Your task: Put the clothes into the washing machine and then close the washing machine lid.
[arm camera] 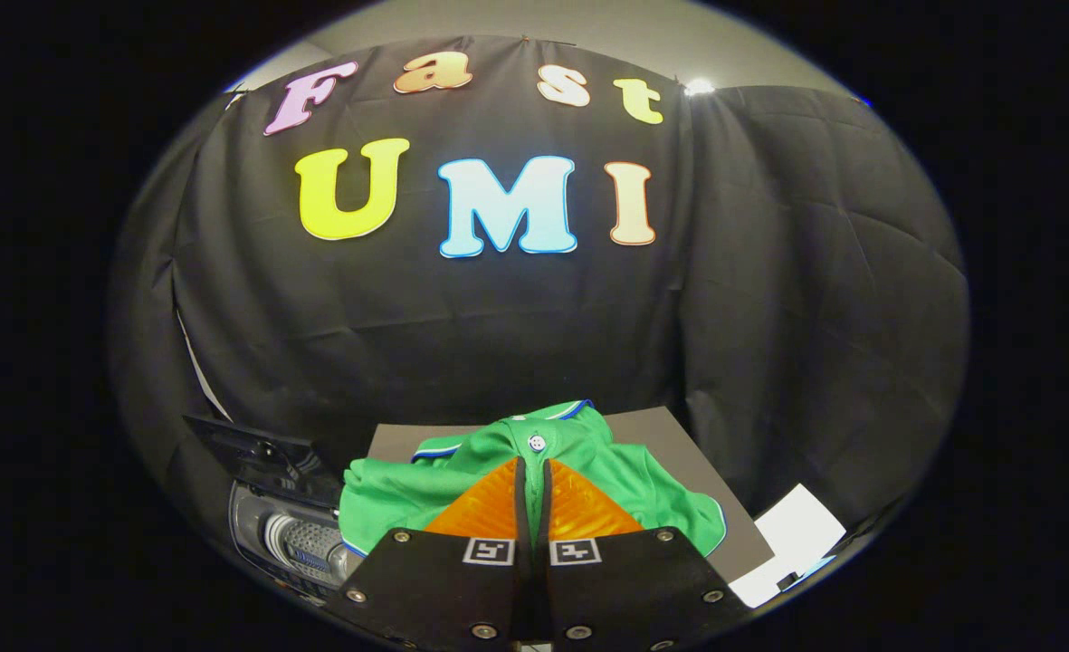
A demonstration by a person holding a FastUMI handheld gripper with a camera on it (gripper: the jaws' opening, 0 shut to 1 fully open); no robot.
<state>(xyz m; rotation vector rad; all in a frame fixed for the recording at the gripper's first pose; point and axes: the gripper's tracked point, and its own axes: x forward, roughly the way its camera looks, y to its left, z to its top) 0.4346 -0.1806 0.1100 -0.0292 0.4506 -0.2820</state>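
Observation:
A green shirt [606, 471] with blue-and-white trim and a white button lies bunched on a grey board [670, 435]. My gripper [531, 464] is over it, fingers drawn together with only a thin slit between them. Their tips pinch the fabric just below the button, and the cloth rises to a peak there. Left of the shirt and lower down stands the small washing machine [299, 539]. Its dark lid [253, 448] is raised and the perforated drum shows inside. The shirt's left sleeve hangs near the machine's opening.
White sheets of paper [796, 534] lie to the right of the grey board. Black cloth walls close the booth behind and to both sides, close beyond the board.

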